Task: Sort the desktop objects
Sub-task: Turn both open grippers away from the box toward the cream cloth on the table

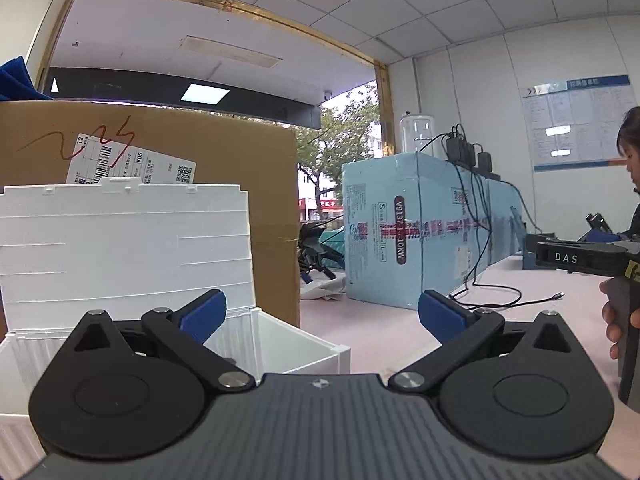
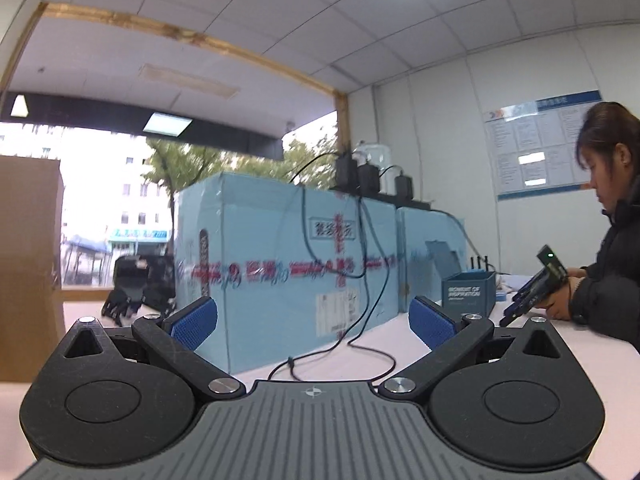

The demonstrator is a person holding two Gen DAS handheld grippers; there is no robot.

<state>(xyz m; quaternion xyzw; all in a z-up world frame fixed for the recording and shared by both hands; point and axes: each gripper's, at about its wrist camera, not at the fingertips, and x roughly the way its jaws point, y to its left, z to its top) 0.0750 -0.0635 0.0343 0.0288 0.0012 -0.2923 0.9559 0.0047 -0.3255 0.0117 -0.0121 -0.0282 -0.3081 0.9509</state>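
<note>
A white plastic storage box [image 1: 280,344] stands at the lower left of the left wrist view, its ribbed lid [image 1: 120,248] raised upright behind it. My left gripper [image 1: 322,314] is open, held level above the box's right part, with nothing between its blue pads [image 1: 204,314]. My right gripper [image 2: 312,320] is open too, held above the pale table and facing a light blue carton [image 2: 280,256]; nothing is between its fingers. In the left wrist view the right gripper's black body marked DAS [image 1: 576,258] shows at the far right, with a hand [image 1: 616,324] on its handle.
A tall brown cardboard box [image 1: 224,168] stands behind the white box. Light blue cartons [image 1: 408,232] line the back, with chargers and black cables [image 2: 360,340] trailing onto the table. A blue pen holder [image 2: 468,292] and a seated person [image 2: 612,264] holding another gripper are at the right.
</note>
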